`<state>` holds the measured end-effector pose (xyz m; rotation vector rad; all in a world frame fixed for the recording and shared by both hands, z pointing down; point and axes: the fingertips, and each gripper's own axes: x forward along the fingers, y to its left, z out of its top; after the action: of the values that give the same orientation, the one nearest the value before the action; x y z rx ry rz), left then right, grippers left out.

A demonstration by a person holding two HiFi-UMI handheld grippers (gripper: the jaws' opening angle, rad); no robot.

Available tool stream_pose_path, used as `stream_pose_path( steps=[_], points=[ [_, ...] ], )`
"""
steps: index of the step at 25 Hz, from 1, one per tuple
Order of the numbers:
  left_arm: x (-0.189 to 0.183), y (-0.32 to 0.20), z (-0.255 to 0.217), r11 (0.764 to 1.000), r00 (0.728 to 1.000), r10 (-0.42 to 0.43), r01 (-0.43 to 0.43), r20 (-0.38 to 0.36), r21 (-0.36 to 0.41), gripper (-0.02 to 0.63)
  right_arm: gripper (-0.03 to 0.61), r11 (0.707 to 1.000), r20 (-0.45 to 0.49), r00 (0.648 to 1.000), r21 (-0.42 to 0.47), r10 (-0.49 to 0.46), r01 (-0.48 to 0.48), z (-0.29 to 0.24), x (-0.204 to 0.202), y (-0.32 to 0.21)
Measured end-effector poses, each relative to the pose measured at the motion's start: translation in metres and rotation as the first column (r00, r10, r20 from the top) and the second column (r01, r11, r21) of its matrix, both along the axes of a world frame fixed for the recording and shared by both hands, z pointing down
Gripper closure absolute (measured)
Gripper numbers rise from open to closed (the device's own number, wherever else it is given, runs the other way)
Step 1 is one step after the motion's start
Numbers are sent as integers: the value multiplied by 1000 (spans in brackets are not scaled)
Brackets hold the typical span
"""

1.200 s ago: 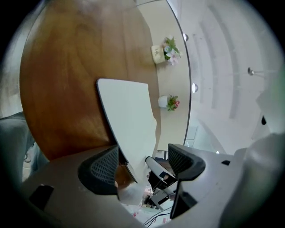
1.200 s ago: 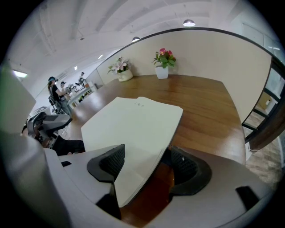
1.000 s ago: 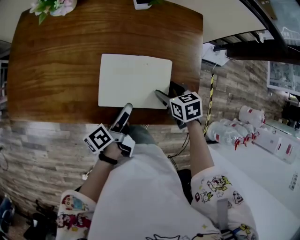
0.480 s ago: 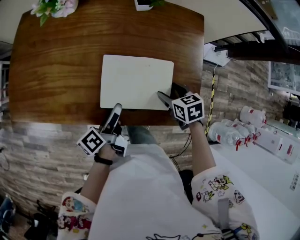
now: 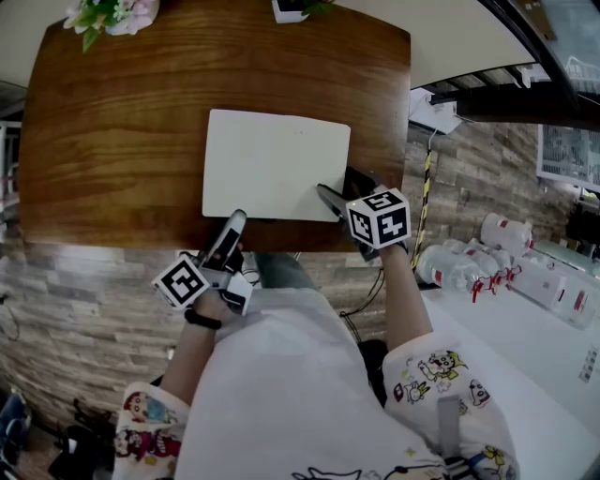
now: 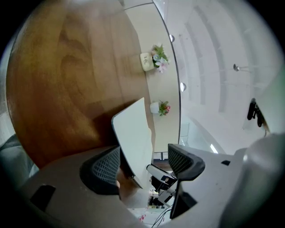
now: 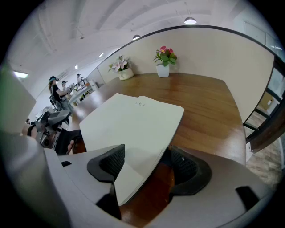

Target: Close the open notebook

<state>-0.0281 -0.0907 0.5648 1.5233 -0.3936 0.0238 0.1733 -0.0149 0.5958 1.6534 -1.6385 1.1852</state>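
Brown wooden tabletop [image 5: 112, 141] with rounded corners fills the upper left of the head view, above a floor of grey stone-look tiles [image 5: 84, 309]. A potted bunch of pink and white flowers [image 5: 103, 11] sits at its top left corner. The white rectangular notebook [image 5: 272, 164] lies near the middle of the tabletop, showing one plain pale face.

The right gripper [image 5: 339, 187] is at the notebook's lower right corner. Its fingers are spread, one over the white sheet and one beside the edge, and the corner passes between them in the right gripper view [image 7: 149, 162].

The left gripper [image 5: 232, 230] sits just below the notebook's lower edge. Its fingers [image 6: 107, 167] are spread wide with nothing pinched, and the notebook's edge shows beyond them.
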Motion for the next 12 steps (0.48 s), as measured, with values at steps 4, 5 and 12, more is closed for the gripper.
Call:
stream_pose_path(
  steps=[4,5,12],
  points=[
    [-1,-2,-1,1000,1000,-1,1,-21,-14,293,291,1000,0,1000,4,2,-2,-1,-2,1],
    [0,-1,-2,1000,1000,7,-7,-30,-17,293,290,1000,0,1000,5,2,-2,-1,-2,0],
    [13,-2,-3,994,997,82,-83,10,68,293,291,1000,-1,1000,6,1,-1,-1,-2,-1]
  ],
)
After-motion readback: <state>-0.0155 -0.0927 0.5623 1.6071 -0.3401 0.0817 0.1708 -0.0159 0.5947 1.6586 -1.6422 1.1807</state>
